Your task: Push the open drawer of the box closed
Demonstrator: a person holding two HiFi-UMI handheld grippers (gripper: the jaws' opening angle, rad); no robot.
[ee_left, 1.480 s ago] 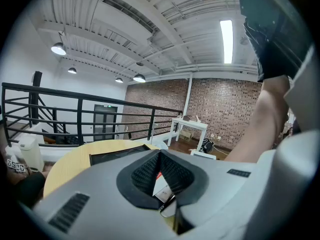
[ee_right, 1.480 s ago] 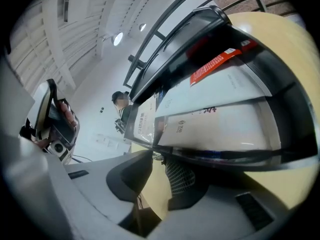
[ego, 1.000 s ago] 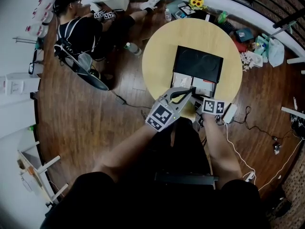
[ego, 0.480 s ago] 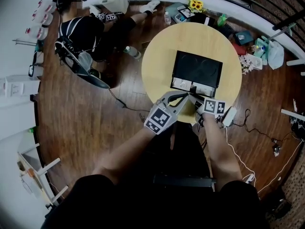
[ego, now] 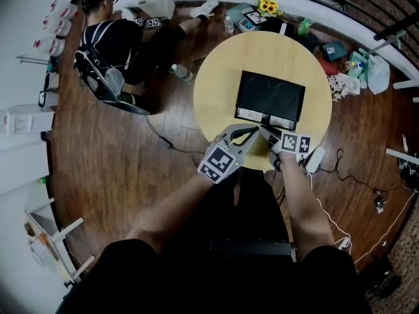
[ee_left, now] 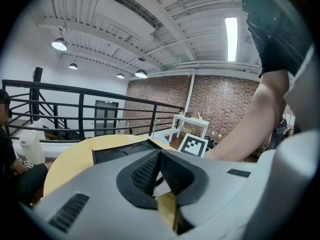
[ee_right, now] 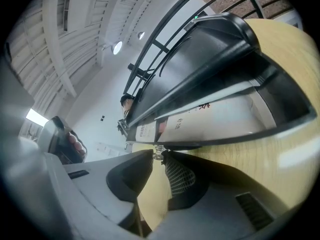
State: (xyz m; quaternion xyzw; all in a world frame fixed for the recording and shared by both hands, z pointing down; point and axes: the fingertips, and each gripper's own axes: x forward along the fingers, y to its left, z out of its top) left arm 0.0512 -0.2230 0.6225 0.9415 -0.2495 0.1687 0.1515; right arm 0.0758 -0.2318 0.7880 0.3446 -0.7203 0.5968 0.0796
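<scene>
**Head view:** A round table (ego: 216, 77) has a black box (ego: 270, 91) near its middle. The drawer (ego: 264, 117) is on the box's near side, w/ only a narrow light strip sticking out. The left gripper (ego: 254, 131) & right gripper (ego: 268, 131) reach in from the person's side. Their tips are close together, right at the drawer front. Another person (ego: 111, 38) sits on the wood floor (ego: 131, 149) at upper left, well apart from the table.

**Left gripper view:** The left gripper (ee_left: 160, 153) has its jaw tips together w/ nothing btw them. A bit of pale table shows through the gap lower down. Beyond the tips are the box's (ee_left: 125, 151) dark top and the table (ee_left: 70, 159). The marker cube (ee_left: 192, 145) of the right gripper is just to the right. The person's forearm (ee_left: 265, 114) runs down behind it. Bkgd: black railing (ee_left: 80, 104), brick wall (ee_left: 210, 96).

**Right gripper view:** The right gripper (ee_right: 156, 157) has its jaws nearly together, pinching a small metal knob (ee_right: 157, 152) at the drawer's front edge. The drawer (ee_right: 235, 135) front reads as a dark band across the frame. Inside it lie white printed sheets (ee_right: 215, 114) w/ a red patch. The box (ee_right: 200, 49) sits black above the drawer opening. The table (ee_right: 250, 159) lies under and right of the jaws.
</scene>
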